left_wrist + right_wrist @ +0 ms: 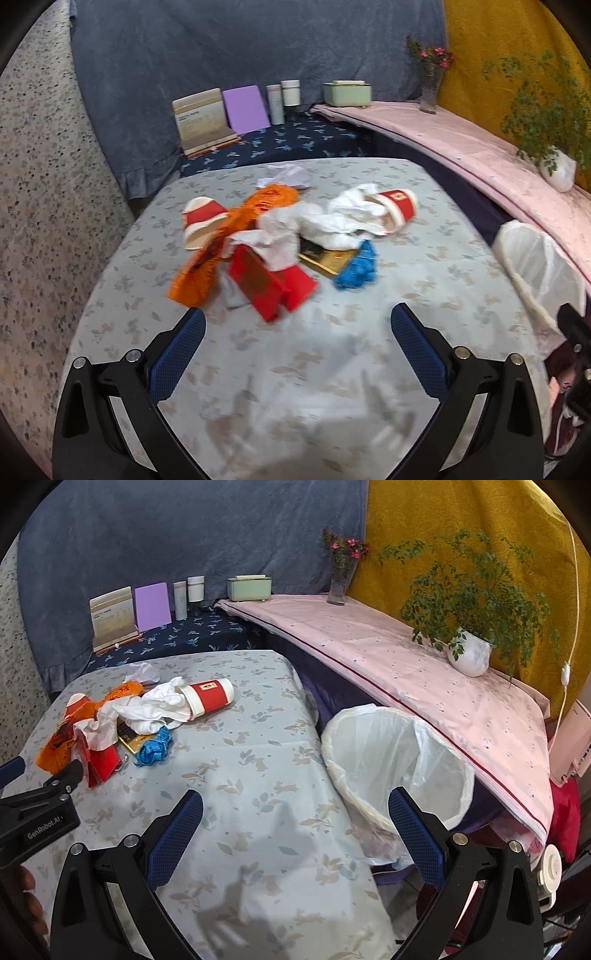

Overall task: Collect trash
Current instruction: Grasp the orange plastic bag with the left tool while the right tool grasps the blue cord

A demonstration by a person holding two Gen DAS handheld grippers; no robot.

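Note:
A trash pile lies mid-table: a red box, an orange wrapper, crumpled white tissue, two red-and-white paper cups, a gold packet and blue crumpled material. My left gripper is open and empty, just short of the red box. My right gripper is open and empty, over the table edge beside the bin, which has a white liner. The pile shows in the right wrist view too, with the cup, the blue material and the red box.
The table has a pale floral cloth. At the back stand a card stand, a purple board, two cylinders and a green box. A pink shelf holds a flower vase and a potted plant.

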